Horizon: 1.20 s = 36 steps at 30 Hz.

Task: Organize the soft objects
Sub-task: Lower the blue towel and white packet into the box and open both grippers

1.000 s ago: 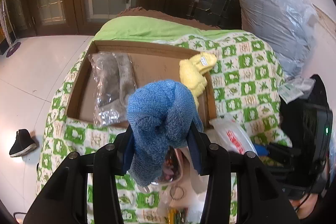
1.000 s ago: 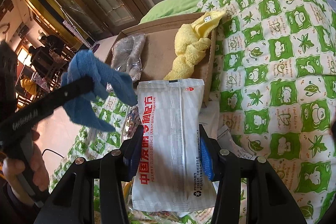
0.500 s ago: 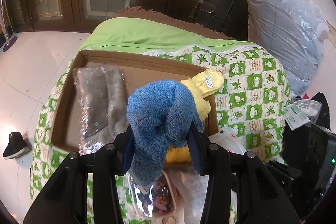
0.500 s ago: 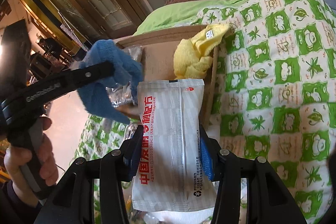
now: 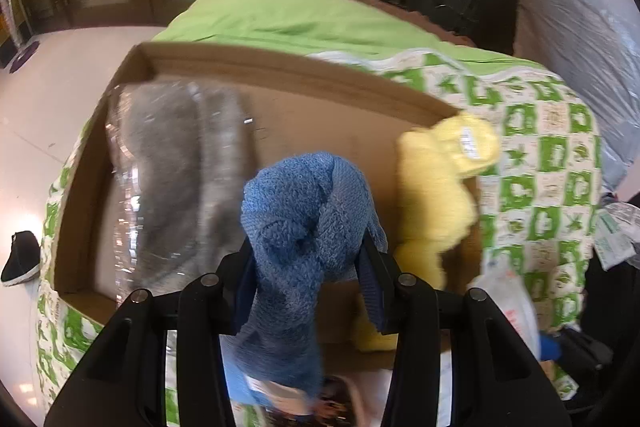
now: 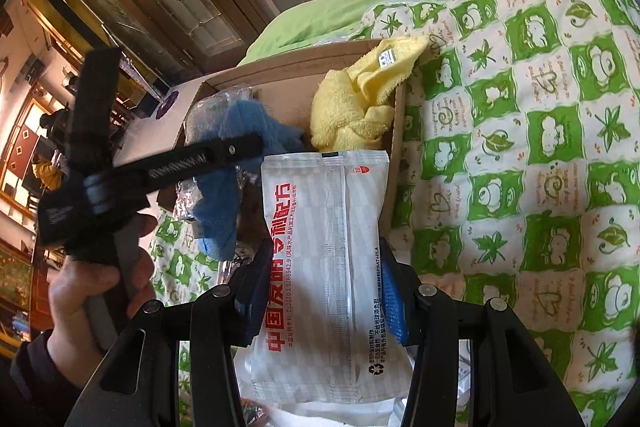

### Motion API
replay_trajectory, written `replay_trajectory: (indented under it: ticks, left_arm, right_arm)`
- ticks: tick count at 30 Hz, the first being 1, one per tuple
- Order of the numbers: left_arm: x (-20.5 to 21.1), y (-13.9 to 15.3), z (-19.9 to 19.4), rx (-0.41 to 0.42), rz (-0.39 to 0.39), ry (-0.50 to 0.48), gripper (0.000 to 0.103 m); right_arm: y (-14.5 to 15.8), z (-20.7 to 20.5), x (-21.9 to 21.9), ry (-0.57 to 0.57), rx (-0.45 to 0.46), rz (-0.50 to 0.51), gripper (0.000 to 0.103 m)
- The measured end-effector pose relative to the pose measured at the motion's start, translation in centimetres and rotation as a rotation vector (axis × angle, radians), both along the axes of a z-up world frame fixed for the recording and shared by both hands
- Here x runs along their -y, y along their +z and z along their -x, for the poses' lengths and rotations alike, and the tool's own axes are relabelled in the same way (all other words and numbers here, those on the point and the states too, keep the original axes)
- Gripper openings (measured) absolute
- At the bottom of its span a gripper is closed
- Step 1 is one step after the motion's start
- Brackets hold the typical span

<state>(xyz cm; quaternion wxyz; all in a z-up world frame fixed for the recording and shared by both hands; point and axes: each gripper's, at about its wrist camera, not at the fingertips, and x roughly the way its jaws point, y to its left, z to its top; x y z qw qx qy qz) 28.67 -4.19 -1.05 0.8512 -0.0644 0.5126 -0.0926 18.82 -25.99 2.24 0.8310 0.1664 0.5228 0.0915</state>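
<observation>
Left tongs [image 5: 308, 259] clamped on a bunched blue towel [image 5: 304, 211], hanging over the cardboard box [image 5: 280, 67], roughly mid-box w/ its tail trailing past the near wall. Right tongs [image 6: 320, 267] gripping a white sealed packet [image 6: 324, 267] w/ red print, held just short of the box's near-right corner.

Already in the box: grey item in clear plastic wrap [image 5: 172, 163] along the left side, yellow towel [image 5: 440, 187] slumped against the right wall, partly draped over the rim. Bare cardboard between them — that's the slot for the blue one, I'd say.

To do it well: bring left tongs lower and further in so the tail clears the near wall before letting go; drop it in the gap, not on the wrap or the yellow one. Keep the packet back meanwhile, the two tools are close. Towel is floppy, so expect it to sprawl; release low. Box sits on a green-patterned quilt [image 6: 520, 147], soft base, so don't press on the rim.
</observation>
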Motion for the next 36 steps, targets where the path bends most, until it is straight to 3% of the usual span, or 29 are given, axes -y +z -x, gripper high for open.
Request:
replay_trajectory:
  ticks: [9, 13, 29, 36]
  left_arm:
    - [-3.5, -0.5, -0.3, 0.018, -0.062, 0.073, 0.043]
    - [-4.3, -0.7, -0.2, 0.015, -0.041, 0.083, 0.043]
    - [-5.7, -1.2, -1.7, 0.018, 0.016, 0.088, 0.044]
    - [-5.9, -1.3, -1.9, 0.022, 0.021, 0.082, 0.045]
  right_arm:
    - [0.4, -2.5, -2.0, 0.048, 0.008, 0.006, 0.047]
    - [0.4, -4.8, -3.5, 0.066, 0.018, 0.009, 0.047]
    - [-5.6, -11.4, -6.3, 0.041, 0.031, 0.003, 0.048]
    - [-7.3, -12.1, -8.2, 0.076, 0.046, 0.096, 0.048]
